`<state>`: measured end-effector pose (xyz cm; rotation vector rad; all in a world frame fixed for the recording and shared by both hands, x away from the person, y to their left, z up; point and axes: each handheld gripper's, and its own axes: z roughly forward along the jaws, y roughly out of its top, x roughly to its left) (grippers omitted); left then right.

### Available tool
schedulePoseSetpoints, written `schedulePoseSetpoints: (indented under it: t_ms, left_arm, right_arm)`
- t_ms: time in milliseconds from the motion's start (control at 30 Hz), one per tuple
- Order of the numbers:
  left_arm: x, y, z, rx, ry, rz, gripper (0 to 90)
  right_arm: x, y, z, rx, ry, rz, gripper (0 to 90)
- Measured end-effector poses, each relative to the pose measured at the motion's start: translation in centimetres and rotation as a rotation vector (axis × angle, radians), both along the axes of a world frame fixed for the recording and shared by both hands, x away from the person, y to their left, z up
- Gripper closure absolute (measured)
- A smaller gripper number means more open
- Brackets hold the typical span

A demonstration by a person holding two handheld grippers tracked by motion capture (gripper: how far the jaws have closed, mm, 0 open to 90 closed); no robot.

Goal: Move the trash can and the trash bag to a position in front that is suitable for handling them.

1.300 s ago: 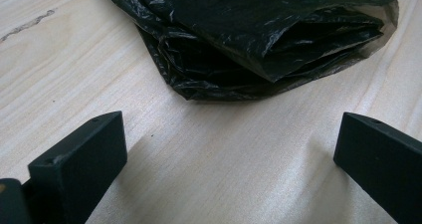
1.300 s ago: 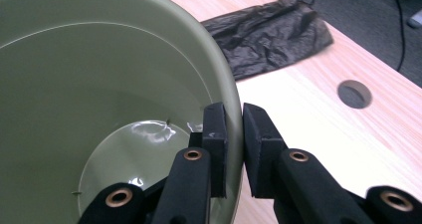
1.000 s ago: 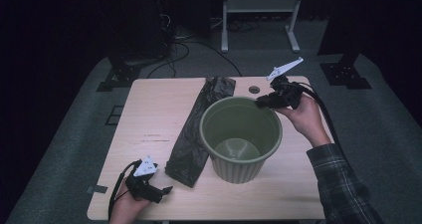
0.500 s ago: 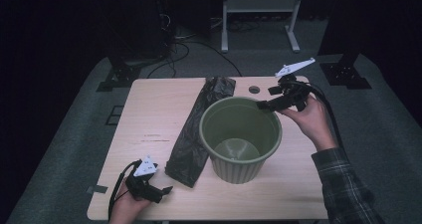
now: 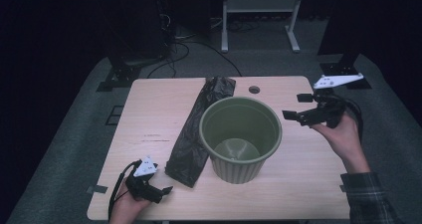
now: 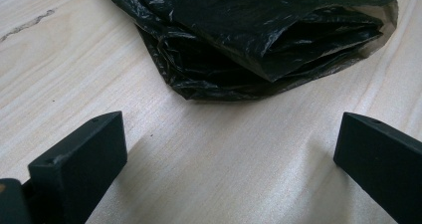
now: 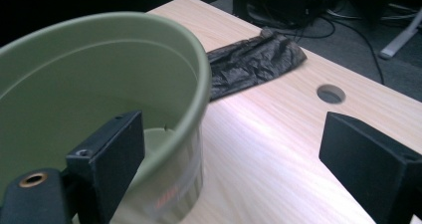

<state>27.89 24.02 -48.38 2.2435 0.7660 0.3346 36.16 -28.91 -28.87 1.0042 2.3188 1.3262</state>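
A green plastic bin [image 5: 240,137] stands upright in the middle of the wooden table [image 5: 308,184]. A folded black bag [image 5: 196,134] lies flat along its left side. My right gripper [image 5: 296,107] hovers just right of the bin's rim, apart from it. Its jaws have just been opening and stand open, with nothing between them. In the right gripper view the bin [image 7: 99,74] is close on the left and the bag's far end [image 7: 254,59] lies beyond. My left gripper [image 5: 161,190] rests open at the near left, facing the bag's near end [image 6: 259,40].
A round cable hole [image 5: 254,89] sits in the table's far edge, behind the bin. Cables and a white metal stand [image 5: 259,15] are on the dark floor beyond the table. Bare wood lies to the right of the bin.
My right gripper has moved to the right, away from the bin's far right rim, and its jaws have opened. The left gripper, the bin and the bag have kept still.
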Motion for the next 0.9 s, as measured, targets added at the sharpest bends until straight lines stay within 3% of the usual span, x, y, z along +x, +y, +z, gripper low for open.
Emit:
schedulePoseSetpoints:
  t_ms: [100, 300, 567, 900]
  left_arm:
    - [0.0, 0.0, 0.0, 0.000, 0.000, 0.000, 0.0]
    - [0.0, 0.0, 0.0, -0.001, -0.001, 0.000, 0.0]
    - [-0.1, 0.0, 0.0, 0.001, 0.001, -0.003, 0.0]
    - [-0.1, 0.0, 0.0, 0.001, 0.000, -0.006, 0.0]
  right_arm:
    - [-1.3, -1.5, -0.5, 0.023, -0.007, -0.016, 9.5]
    - [-3.7, -3.4, -2.4, -0.015, -0.030, -0.050, 9.4]
    - [-5.6, -4.5, -7.0, -0.061, -0.020, -0.093, 9.5]
    - [-7.1, -5.0, -12.9, -0.055, 0.039, -0.119, 9.5]
